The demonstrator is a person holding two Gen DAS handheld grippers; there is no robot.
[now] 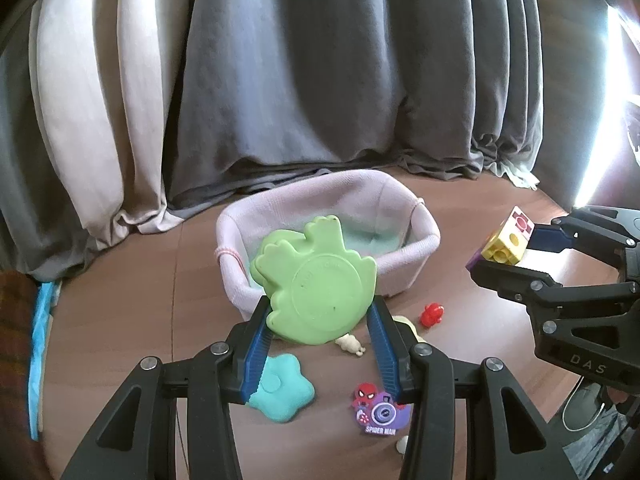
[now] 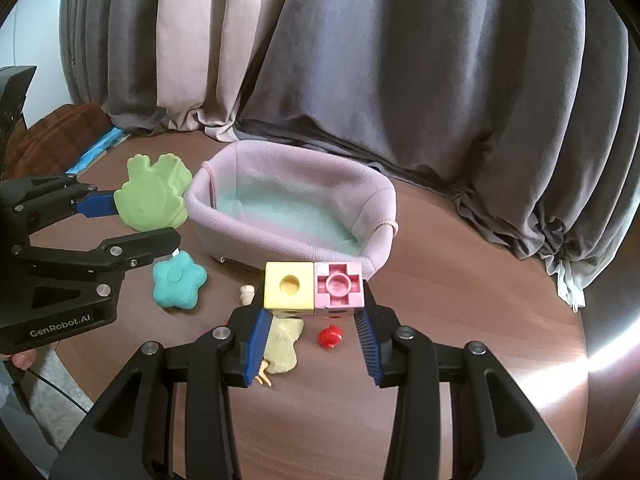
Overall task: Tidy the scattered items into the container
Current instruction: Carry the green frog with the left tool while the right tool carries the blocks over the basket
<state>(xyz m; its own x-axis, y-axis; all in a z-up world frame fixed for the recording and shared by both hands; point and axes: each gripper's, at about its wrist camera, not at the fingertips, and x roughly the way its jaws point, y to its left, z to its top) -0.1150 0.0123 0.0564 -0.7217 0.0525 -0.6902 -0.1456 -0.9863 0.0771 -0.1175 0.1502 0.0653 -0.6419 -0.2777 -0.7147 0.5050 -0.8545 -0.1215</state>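
My left gripper (image 1: 318, 312) is shut on a green frog-shaped mould (image 1: 316, 276) and holds it above the table, just in front of the pink fabric basket (image 1: 416, 236). In the right wrist view the mould (image 2: 154, 196) hangs left of the basket (image 2: 376, 196). My right gripper (image 2: 310, 314) is shut on a block of joined yellow and pink cubes (image 2: 314, 286), held just in front of the basket's near rim. The block also shows in the left wrist view (image 1: 506, 240). The basket's teal bottom shows no items.
On the brown table lie a teal star mould (image 2: 178, 280), a red toy (image 2: 330, 336), a yellow soft piece (image 2: 284, 344), a small beige figure (image 1: 352, 346) and a Spider-Man sticker piece (image 1: 378, 408). Grey and pink curtains hang behind. The table edge curves at right.
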